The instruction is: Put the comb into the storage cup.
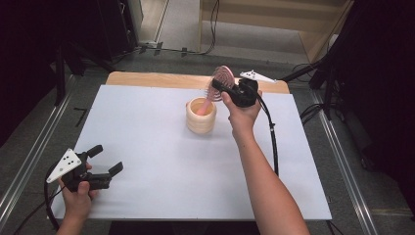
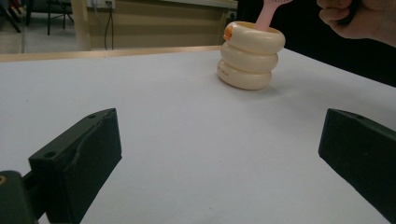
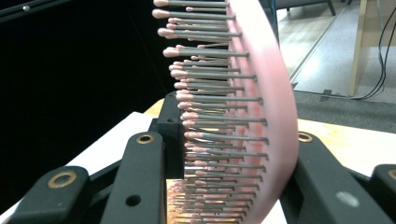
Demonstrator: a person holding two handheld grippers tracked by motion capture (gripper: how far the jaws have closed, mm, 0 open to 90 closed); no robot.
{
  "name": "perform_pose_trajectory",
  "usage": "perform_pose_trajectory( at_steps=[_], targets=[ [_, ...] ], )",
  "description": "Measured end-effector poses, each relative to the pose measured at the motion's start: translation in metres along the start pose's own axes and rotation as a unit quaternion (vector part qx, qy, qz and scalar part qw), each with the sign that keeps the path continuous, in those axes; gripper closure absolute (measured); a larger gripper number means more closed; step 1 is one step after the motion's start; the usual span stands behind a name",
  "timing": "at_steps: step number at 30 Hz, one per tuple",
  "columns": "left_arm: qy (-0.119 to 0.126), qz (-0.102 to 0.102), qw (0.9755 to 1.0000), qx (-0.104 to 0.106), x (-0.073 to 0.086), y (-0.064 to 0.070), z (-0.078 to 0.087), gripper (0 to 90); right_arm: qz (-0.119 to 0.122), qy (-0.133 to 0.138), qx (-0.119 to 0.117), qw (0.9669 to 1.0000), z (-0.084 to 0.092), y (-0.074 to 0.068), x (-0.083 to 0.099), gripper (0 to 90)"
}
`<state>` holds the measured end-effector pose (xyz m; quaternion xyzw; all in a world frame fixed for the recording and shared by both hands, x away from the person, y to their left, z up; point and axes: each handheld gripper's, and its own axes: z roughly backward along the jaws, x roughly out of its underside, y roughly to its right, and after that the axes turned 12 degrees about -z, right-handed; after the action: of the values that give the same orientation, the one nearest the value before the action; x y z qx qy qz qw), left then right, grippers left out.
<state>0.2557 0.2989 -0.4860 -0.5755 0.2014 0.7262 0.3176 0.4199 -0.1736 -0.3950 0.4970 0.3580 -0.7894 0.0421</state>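
Over the cup (image 1: pixel 201 116), the right gripper (image 1: pixel 219 87) clamps a pink brush (image 1: pixel 222 77) — handle in the cup; left gripper (image 1: pixel 108 160) gapes empty.

Right gripper (image 3: pixel 229 186) closed on a pink brush (image 3: pixel 275 93), seen edge-on between the two black jaws. One jaw presses against the bristle tips, the other against the curved pink back. The grey bristles (image 3: pixel 215 116), each tipped with a pink bead, point left in rows. Behind lie the pale table edge (image 3: pixel 345 140), grey floor and dark curtain.
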Motion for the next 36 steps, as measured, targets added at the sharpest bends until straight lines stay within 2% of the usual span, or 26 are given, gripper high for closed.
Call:
perform_pose_trajectory(
  at_steps=[8,22,27,36],
  targets=[
    [0.001,0.001,1.0000,0.001,0.000,0.000,0.000,0.0,-0.012,-0.005,0.006,0.9999,-0.006,0.008,0.010,61.9],
    [0.003,0.002,1.0000,0.001,0.000,0.000,0.000,0.0,-0.020,-0.009,0.008,0.9997,-0.015,0.009,0.020,61.9],
    [0.003,0.003,1.0000,0.001,0.000,0.000,0.000,0.0,-0.040,-0.008,0.008,0.9991,-0.017,0.014,0.024,61.9],
    [0.002,0.002,1.0000,0.001,0.000,0.000,0.000,0.0,-0.055,-0.007,0.006,0.9984,-0.017,0.022,0.027,61.9]
  ],
)
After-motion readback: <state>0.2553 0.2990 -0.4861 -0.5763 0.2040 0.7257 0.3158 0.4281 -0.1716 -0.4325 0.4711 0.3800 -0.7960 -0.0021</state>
